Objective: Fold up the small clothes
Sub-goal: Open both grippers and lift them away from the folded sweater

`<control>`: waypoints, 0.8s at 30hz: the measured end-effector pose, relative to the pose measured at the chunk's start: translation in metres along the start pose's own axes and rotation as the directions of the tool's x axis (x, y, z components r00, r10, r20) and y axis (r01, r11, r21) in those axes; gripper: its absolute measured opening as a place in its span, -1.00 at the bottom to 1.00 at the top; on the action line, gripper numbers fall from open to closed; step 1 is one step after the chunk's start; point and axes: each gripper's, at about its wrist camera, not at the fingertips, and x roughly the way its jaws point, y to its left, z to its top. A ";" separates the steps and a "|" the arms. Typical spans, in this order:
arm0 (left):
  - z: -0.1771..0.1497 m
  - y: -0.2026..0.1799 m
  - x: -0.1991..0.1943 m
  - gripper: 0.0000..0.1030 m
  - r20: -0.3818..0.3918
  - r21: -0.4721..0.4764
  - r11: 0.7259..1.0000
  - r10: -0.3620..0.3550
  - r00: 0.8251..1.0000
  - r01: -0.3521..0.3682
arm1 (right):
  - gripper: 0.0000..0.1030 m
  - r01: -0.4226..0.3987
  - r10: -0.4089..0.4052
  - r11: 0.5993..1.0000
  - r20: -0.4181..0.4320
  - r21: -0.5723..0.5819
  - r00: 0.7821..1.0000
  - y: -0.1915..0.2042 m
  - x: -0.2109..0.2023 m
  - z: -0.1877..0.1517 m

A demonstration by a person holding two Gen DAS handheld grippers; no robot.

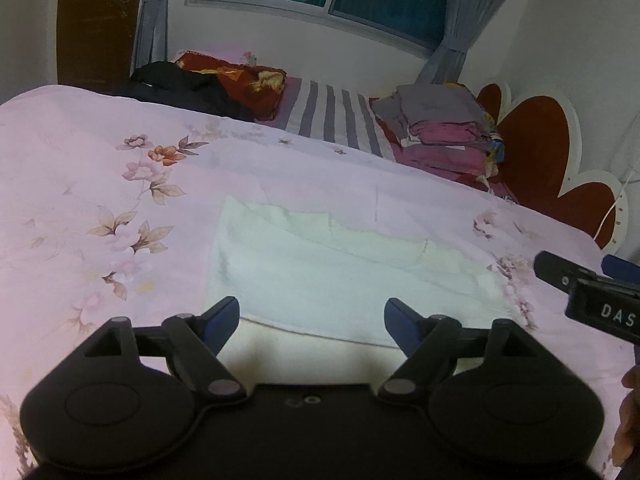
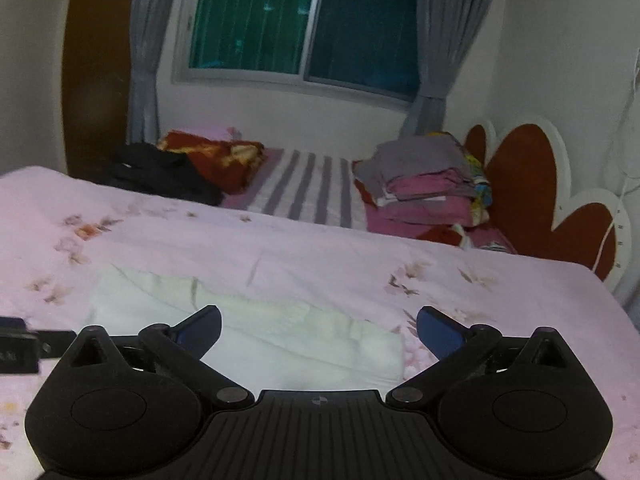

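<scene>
I note the white cloth [image 1: 344, 276] as soft, matt fabric with a slightly nubby, towel-like surface, lying on the quilt [image 1: 100, 184]. The quilt is smooth, matt cloth with a printed floral pattern. My left gripper [image 1: 312, 320] is matt black plastic with dull metal pivot pins; its finger pads [image 1: 222, 318] look like smooth blue plastic or rubber. My right gripper [image 2: 319, 330] matches, with a ribbed black plastic housing. Beyond the quilt, the folded clothes [image 1: 440, 128] are matt fabric, and the window frame [image 2: 312, 20] is satin grey metal.
</scene>
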 end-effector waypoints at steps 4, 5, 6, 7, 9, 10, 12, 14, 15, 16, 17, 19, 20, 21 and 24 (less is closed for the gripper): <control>-0.001 -0.002 -0.010 0.54 -0.006 0.005 1.000 -0.013 1.000 0.013 | 0.99 -0.017 0.017 1.000 -0.005 0.002 1.000 0.004 -0.008 0.002; -0.002 -0.002 -0.012 0.55 -0.011 0.004 1.000 -0.020 1.000 0.020 | 0.99 -0.022 0.023 1.000 -0.012 0.012 1.000 0.005 -0.010 0.002; -0.003 -0.002 -0.015 0.55 -0.016 0.004 1.000 -0.025 1.000 0.025 | 0.99 -0.024 0.024 1.000 -0.016 0.018 1.000 0.005 -0.012 0.000; -0.004 -0.001 -0.017 0.55 -0.022 0.005 0.999 -0.034 0.999 0.034 | 0.99 -0.021 0.021 1.000 -0.023 0.021 1.000 0.007 -0.014 0.000; -0.006 -0.001 -0.023 0.56 -0.022 0.017 0.999 -0.047 0.999 0.047 | 0.99 -0.014 0.014 1.000 -0.023 0.025 1.000 0.009 -0.021 -0.002; -0.006 0.000 -0.026 0.56 -0.022 0.028 0.998 -0.051 0.998 0.052 | 0.99 -0.008 0.009 1.000 -0.025 0.028 1.000 0.010 -0.024 -0.002; -0.009 0.000 -0.032 0.58 -0.021 0.039 0.998 -0.056 0.998 0.057 | 0.99 -0.003 0.004 0.999 -0.030 0.041 1.000 0.012 -0.032 -0.005; -0.014 0.004 -0.039 0.61 -0.020 0.040 0.997 -0.062 0.998 0.063 | 0.99 -0.008 0.010 0.999 -0.033 0.047 0.999 0.014 -0.039 -0.009; -0.018 0.005 -0.042 0.64 -0.021 0.043 0.997 -0.066 0.998 0.067 | 0.99 -0.011 0.012 0.999 -0.028 0.047 1.000 0.016 -0.044 -0.012; -0.023 0.007 -0.045 0.64 -0.023 0.048 0.996 -0.068 0.997 0.069 | 0.99 -0.008 0.009 0.999 -0.026 0.044 1.000 0.017 -0.048 -0.017; -0.030 0.008 -0.048 0.63 -0.025 0.058 0.996 -0.071 0.997 0.072 | 0.99 -0.008 0.009 0.999 -0.026 0.042 1.000 0.019 -0.052 -0.023; -0.046 0.011 -0.052 0.56 -0.039 0.079 0.993 -0.079 0.996 0.082 | 0.99 -0.034 0.036 0.998 -0.040 0.048 0.999 0.020 -0.060 -0.039; -0.055 0.012 -0.052 0.52 -0.051 0.091 0.992 -0.085 0.995 0.090 | 0.98 -0.050 0.053 0.997 -0.051 0.054 0.997 0.021 -0.064 -0.050; -0.067 0.011 -0.052 0.47 -0.064 0.111 0.989 -0.092 0.994 0.098 | 0.98 -0.067 0.070 0.996 -0.056 0.053 0.996 0.023 -0.067 -0.060; -0.099 0.012 -0.051 0.33 -0.099 0.156 0.982 -0.092 0.991 0.107 | 0.73 -0.077 0.079 0.997 -0.094 0.025 0.992 0.029 -0.075 -0.096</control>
